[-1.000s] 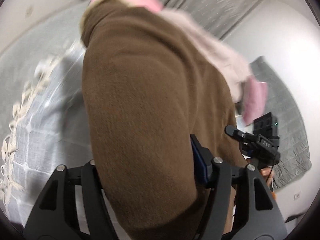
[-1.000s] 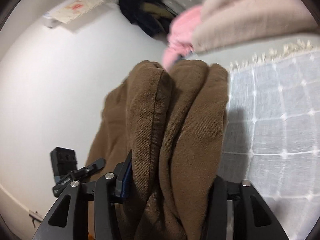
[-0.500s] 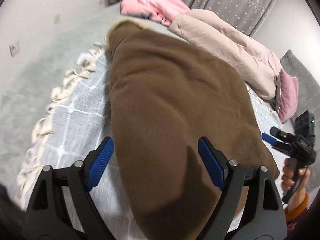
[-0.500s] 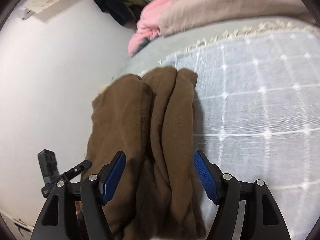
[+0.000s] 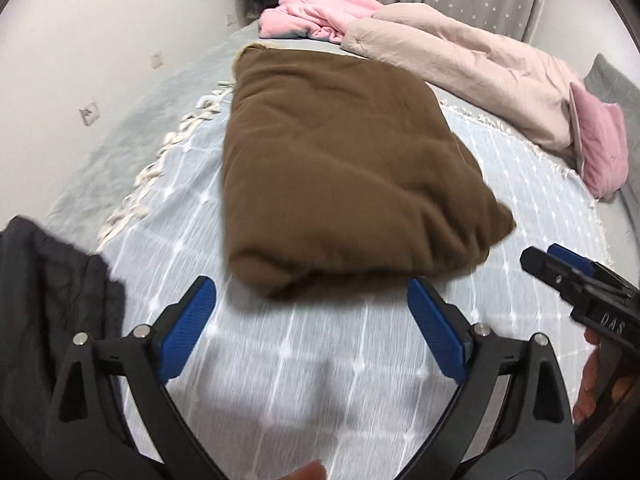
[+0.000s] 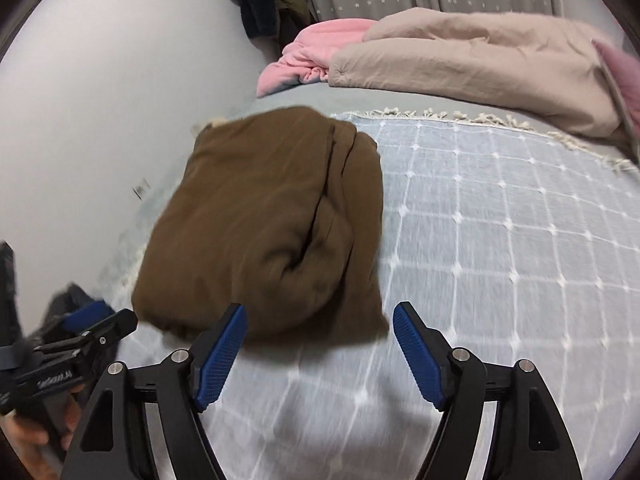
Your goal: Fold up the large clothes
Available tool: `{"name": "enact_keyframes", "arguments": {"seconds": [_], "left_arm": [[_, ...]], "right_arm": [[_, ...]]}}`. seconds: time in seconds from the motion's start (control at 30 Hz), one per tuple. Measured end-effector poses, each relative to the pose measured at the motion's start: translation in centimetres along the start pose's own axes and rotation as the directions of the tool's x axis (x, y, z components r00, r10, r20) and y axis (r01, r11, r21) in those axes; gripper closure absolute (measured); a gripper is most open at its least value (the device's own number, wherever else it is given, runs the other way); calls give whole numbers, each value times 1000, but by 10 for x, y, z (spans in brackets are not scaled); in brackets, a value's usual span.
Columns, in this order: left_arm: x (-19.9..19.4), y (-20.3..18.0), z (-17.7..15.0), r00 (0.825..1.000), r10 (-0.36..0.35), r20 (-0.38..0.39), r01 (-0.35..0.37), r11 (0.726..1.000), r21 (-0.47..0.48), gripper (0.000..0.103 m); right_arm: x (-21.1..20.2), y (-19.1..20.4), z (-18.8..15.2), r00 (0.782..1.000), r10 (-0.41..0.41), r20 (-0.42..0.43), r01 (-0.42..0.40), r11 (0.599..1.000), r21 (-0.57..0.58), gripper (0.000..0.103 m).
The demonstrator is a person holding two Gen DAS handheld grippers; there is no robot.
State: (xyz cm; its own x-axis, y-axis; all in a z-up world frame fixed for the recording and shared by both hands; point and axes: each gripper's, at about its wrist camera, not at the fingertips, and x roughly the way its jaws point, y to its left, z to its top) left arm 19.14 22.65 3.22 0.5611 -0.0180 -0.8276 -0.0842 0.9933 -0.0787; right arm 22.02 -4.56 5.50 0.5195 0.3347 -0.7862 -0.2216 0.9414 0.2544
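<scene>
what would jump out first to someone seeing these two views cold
The folded brown garment lies in a thick bundle on the pale checked bedspread, the darkest shape mid-frame. Both claws, left claw and right claw, hang open just short of its near edge, having just been opening, with nothing between them. Behind it, a beige quilt and a pink blanket are heaped along the far side of the bed.

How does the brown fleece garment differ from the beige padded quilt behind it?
The brown fleece garment is folded into a compact bundle; the beige padded quilt lies long and rumpled. The garment rests on the pale blue checked throw; the quilt lies past the throw's fringe, beside a pink blanket. Both lie untouched.
</scene>
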Motion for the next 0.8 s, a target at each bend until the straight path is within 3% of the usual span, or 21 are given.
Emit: {"name": "enact_keyframes", "arguments": {"seconds": [0.27, 0.47, 0.8], "left_arm": [[-5, -3, -31, 996, 87, -9, -87, 996, 16, 4], [3, 7, -35, 998, 65, -26, -66, 997, -39, 4], [-6, 10, -36, 998, 57, -7, -58, 997, -49, 4]], "right_arm": [[-10, 27, -45, 992, -124, -31, 123, 992, -35, 24], [-16, 29, -60, 981, -192, -8, 192, 981, 30, 24], [-18, 40, -67, 973, -230, -8, 230, 973, 13, 24]]}}
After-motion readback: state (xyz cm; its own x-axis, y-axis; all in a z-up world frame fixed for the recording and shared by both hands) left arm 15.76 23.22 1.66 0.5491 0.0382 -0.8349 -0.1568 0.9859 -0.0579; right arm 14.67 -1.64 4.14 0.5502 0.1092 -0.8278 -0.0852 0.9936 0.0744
